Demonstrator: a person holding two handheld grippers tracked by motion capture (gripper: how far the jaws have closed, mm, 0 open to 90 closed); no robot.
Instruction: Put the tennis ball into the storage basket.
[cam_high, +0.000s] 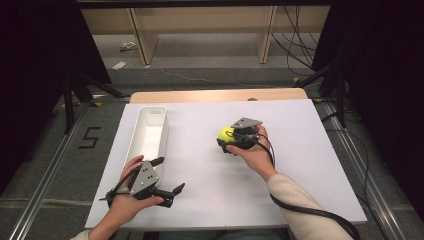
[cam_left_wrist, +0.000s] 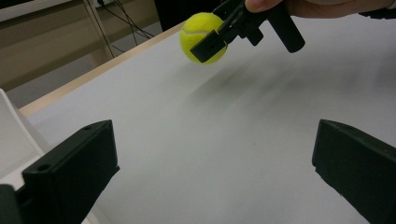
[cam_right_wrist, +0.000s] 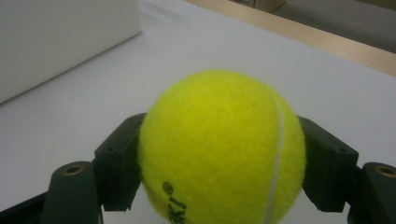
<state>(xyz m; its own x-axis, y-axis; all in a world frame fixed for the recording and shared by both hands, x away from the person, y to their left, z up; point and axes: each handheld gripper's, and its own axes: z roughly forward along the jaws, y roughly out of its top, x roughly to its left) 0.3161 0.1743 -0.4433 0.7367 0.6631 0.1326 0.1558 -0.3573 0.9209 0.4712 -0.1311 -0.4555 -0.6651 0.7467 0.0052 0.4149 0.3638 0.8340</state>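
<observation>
Gripping a yellow tennis ball (cam_high: 226, 133) in the right gripper (cam_high: 229, 140), near the middle of the high view. Squeezing it from both sides at its widest part, one black jaw against each flank, as seen low in the frame of the right gripper view (cam_right_wrist: 219, 154); probably chosen so that a round, fuzzy thing cannot roll out. Holding the ball clear of the white board (cam_high: 300, 150), judging from the left gripper view, where it hangs in the upper middle (cam_left_wrist: 201, 33) above a soft shadow on the surface. Pointing the jaws toward the left of the high view, where a long white tray (cam_high: 162, 132) is lying along the board's left edge, well apart from the ball; likely heading there, so that the ball can be dropped inside.

Resting the left gripper (cam_high: 167, 177) at the lower left of the high view, just beside the near end of the tray, with the jaws spread wide and nothing between them. Keeping it low and out of the ball's path, perhaps ready to steady the tray. Showing the same wide gap in the left gripper view (cam_left_wrist: 215, 163), one jaw at each bottom corner, bare board between.
</observation>
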